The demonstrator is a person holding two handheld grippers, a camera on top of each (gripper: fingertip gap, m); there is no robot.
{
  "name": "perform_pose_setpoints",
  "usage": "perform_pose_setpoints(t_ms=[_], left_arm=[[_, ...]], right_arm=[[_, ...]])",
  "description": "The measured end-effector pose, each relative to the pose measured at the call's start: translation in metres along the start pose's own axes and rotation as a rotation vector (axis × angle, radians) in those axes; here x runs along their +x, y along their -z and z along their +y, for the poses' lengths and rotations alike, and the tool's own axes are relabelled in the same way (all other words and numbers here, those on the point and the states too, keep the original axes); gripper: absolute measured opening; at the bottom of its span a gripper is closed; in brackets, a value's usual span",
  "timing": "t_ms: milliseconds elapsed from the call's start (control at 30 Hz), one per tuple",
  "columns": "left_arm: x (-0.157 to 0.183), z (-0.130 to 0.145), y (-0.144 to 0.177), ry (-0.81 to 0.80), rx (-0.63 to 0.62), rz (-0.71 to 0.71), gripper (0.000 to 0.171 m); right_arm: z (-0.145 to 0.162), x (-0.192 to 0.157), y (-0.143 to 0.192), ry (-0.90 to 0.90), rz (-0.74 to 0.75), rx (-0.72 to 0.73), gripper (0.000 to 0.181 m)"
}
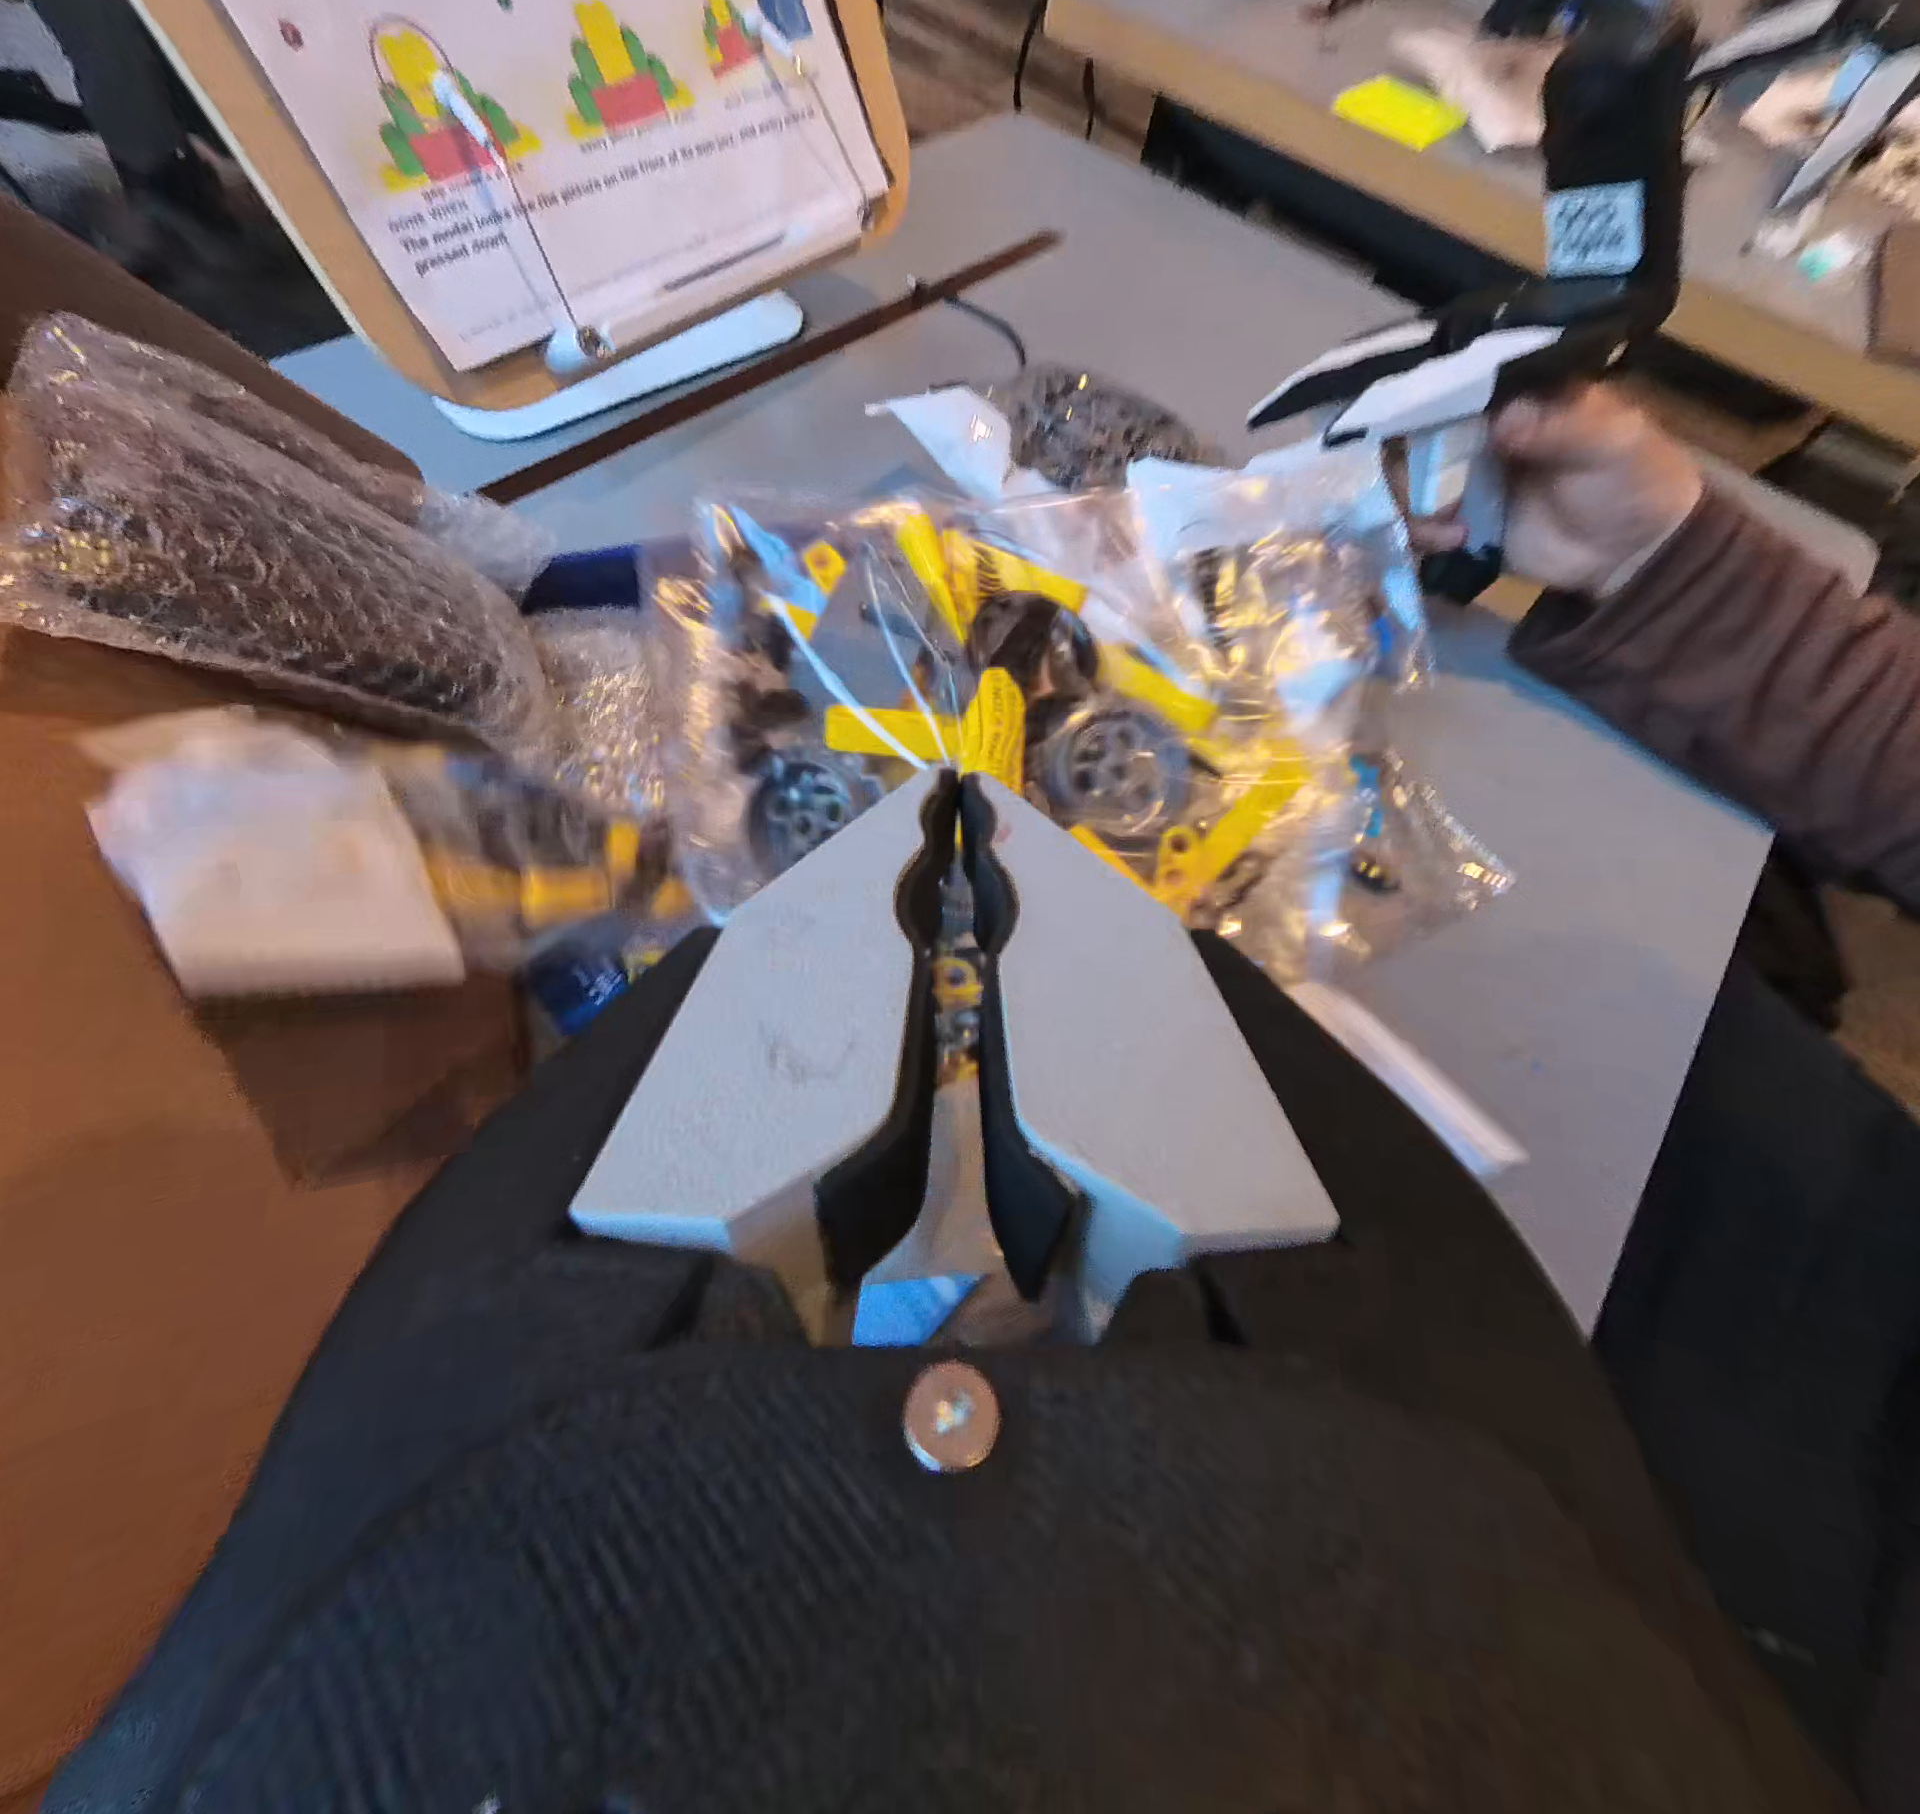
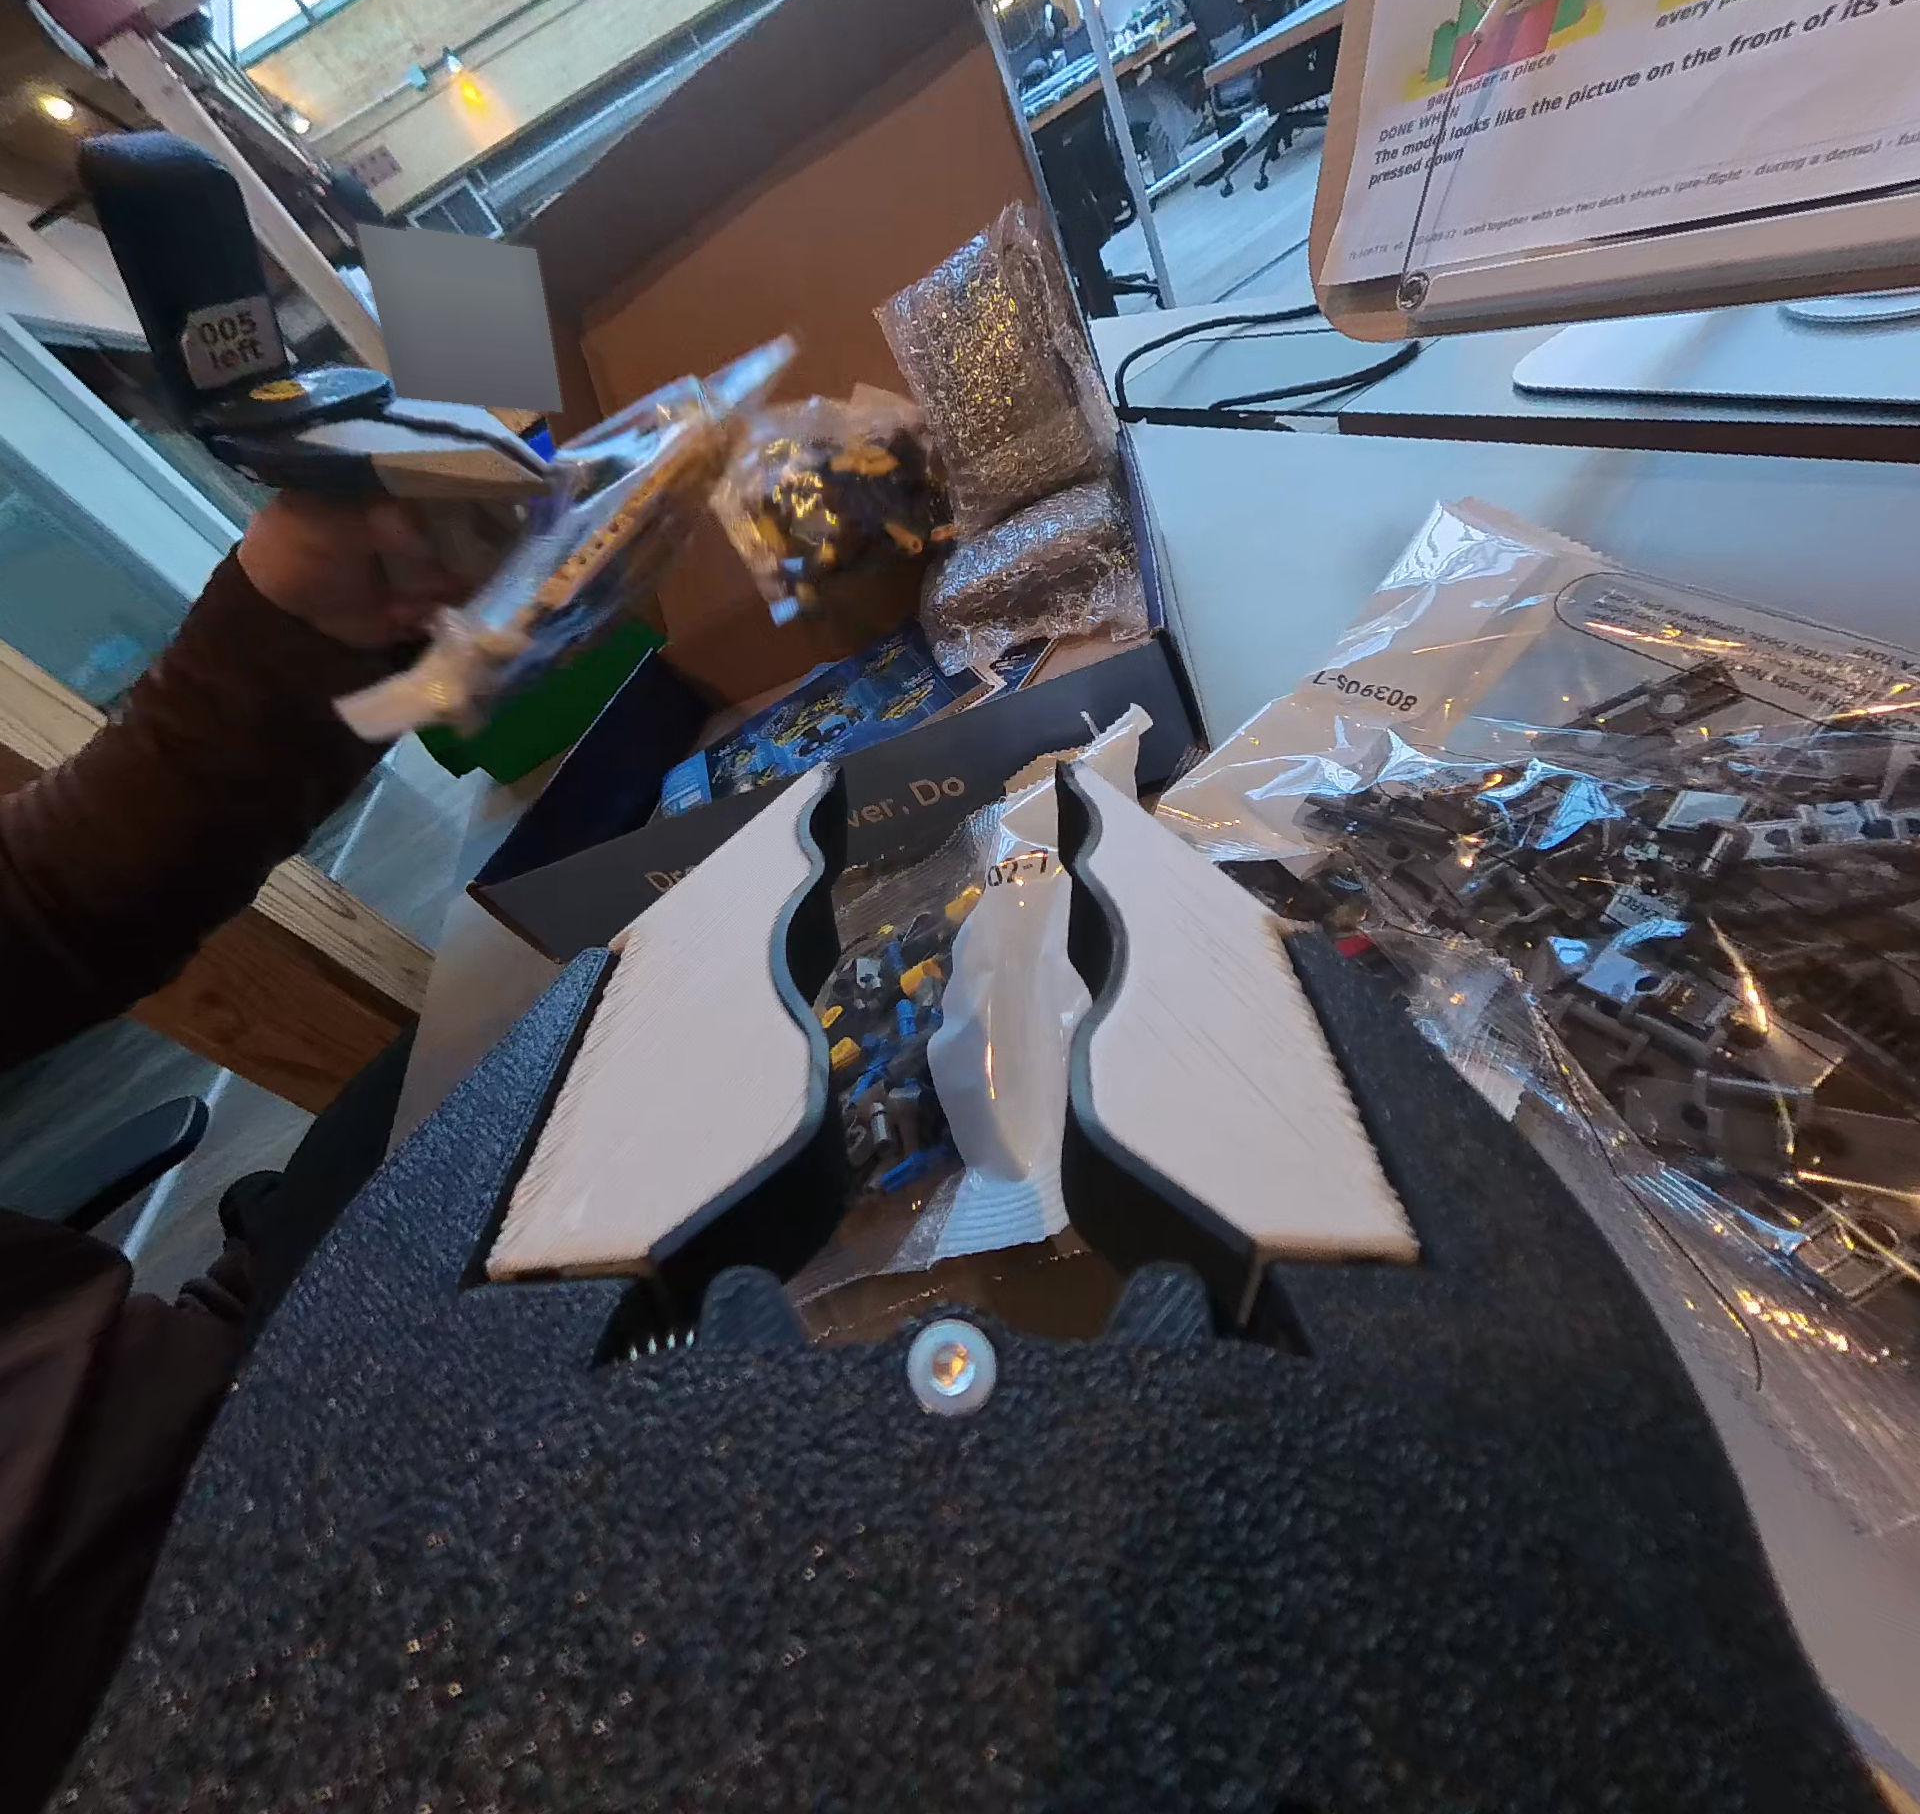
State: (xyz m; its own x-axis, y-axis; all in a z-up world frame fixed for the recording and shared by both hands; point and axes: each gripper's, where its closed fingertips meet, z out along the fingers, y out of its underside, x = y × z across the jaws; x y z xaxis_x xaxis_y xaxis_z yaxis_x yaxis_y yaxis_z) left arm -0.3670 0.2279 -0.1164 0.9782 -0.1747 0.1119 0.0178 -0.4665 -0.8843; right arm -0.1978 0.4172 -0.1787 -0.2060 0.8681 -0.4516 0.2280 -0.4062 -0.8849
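The left claw (image 1: 954, 785) has its grey fingers (image 1: 831, 985) pressed together at the tips, pinching a thin edge of clear plastic, and is held raised on the left by a hand (image 2: 343, 569) in a brown sleeve (image 2: 135, 829). The right claw (image 2: 945, 798) has its fingers (image 2: 707, 1016) spread apart with nothing gripped; its hand (image 1: 1590, 507) holds it at the far right.
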Motion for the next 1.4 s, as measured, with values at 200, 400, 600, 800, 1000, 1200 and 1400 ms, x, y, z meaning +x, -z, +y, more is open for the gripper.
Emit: perform_pose_setpoints(t_ms=[200,400,600,800,1000,1200,1400], left_arm=[[0.0,-0.006,-0.002,-0.007,0.022,-0.033,0.0],[0.022,-0.013,-0.013,-0.062,0.035,-0.015,0.0],[0.06,-0.03,-0.036,-0.142,0.073,0.015,0.0],[0.092,-0.04,-0.071,-0.202,0.123,0.026,0.0],[0.118,-0.031,-0.098,-0.189,0.108,0.097,0.0],[0.121,-0.014,-0.104,-0.162,0.049,0.118,0.0],[0.094,-0.007,-0.105,-0.158,0.011,0.004,0.035]], right_arm=[[0.0,0.0,0.0,-0.004,-0.003,0.0,0.039],[0.002,-0.016,-0.007,0.029,-0.046,-0.019,0.056],[0.0,-0.052,-0.02,0.09,-0.128,-0.011,0.081],[-0.002,-0.074,-0.024,0.147,-0.172,-0.004,0.092],[-0.009,-0.085,-0.009,0.156,-0.27,0.041,0.014],[-0.025,-0.066,0.005,0.104,-0.223,0.115,0.004],[-0.028,-0.071,0.013,0.079,-0.296,0.133,0.003]])
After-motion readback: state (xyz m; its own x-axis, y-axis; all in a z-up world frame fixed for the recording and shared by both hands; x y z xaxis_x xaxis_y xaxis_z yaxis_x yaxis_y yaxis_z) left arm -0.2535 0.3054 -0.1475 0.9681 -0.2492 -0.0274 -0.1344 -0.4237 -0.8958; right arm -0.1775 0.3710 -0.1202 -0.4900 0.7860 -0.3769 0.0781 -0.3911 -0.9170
